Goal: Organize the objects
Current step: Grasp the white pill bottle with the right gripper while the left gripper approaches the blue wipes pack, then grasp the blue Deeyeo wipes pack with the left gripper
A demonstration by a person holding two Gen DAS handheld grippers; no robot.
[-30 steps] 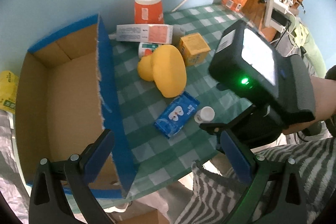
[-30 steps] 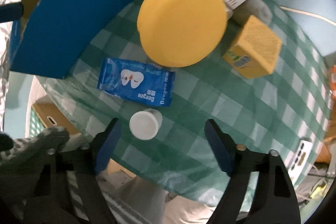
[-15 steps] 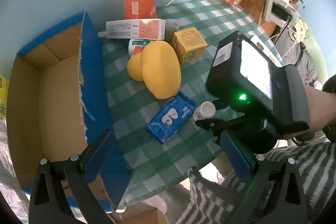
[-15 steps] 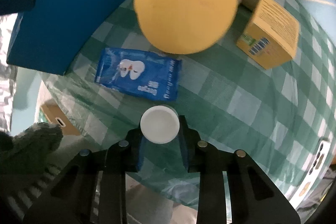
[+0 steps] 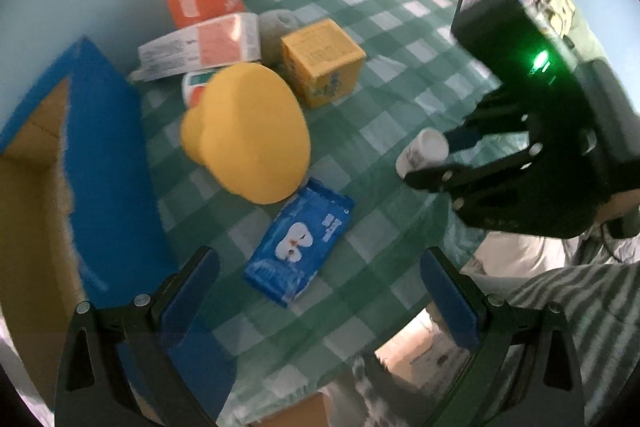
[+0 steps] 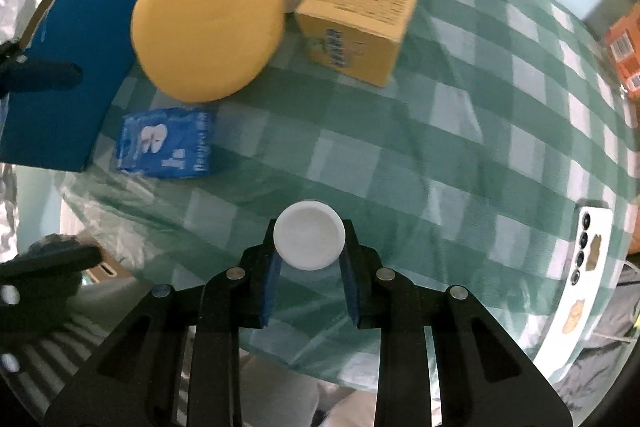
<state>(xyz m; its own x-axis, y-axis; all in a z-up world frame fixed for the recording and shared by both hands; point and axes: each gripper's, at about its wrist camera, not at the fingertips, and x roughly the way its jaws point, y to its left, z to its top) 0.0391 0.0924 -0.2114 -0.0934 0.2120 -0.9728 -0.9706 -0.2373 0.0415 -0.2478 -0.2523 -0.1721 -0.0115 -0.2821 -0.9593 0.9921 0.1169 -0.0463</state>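
The right gripper [image 6: 309, 269] was clamped on a small white bottle [image 6: 309, 241], held above the table [image 6: 460, 131] near its front edge. The left gripper [image 5: 320, 291] hung with its fingers wide apart over a blue packet [image 5: 300, 241], beside the cardboard box [image 5: 100, 163].

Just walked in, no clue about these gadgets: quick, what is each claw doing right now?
Left claw: open, holding nothing.
Right claw: closed on the small white-capped plastic bottle, lifted off the green checked tablecloth.
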